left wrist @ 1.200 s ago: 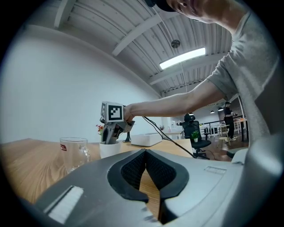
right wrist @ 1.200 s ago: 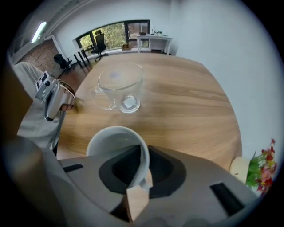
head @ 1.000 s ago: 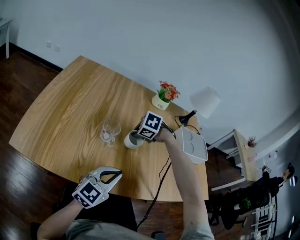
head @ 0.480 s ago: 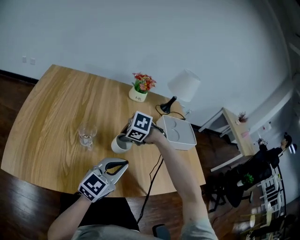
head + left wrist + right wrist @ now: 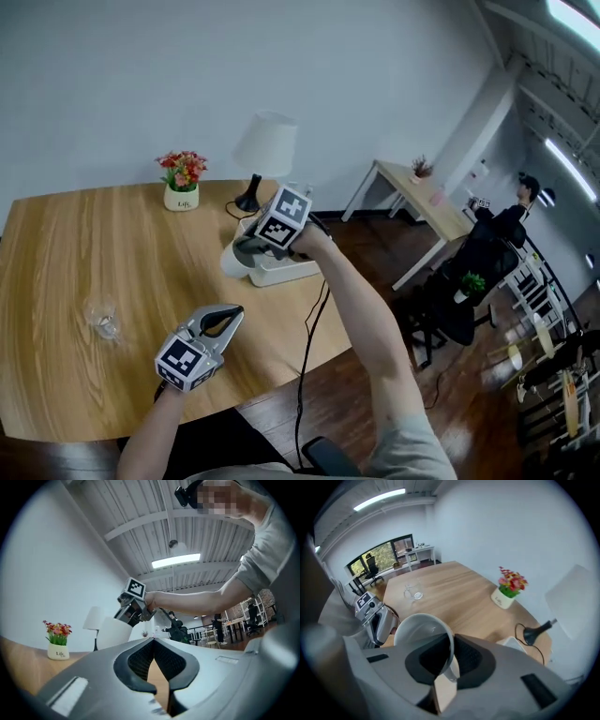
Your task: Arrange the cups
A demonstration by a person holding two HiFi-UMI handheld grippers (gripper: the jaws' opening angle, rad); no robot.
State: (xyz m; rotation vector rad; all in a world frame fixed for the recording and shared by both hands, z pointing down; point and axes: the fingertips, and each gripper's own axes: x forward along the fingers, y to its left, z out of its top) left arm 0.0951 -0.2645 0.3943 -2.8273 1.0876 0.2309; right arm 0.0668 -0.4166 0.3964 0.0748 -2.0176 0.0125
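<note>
Right gripper (image 5: 246,251) clenched on rim of white ceramic cup (image 5: 419,630), held above the wooden desk (image 5: 75,244). Left gripper (image 5: 223,321) clenched, empty, near front edge. Clear drinking glass (image 5: 103,320) toward left edge.

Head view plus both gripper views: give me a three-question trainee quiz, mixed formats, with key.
1. True or false: the left gripper holds the clear drinking glass.
2. The right gripper grips the white ceramic cup by: A) a handle, B) its rim wall, C) its base.
3. Is that cup resting on the light wooden table or lifted off it?
Key: 1 false, its jaws are shut and empty; 2 B; 3 lifted.
</note>
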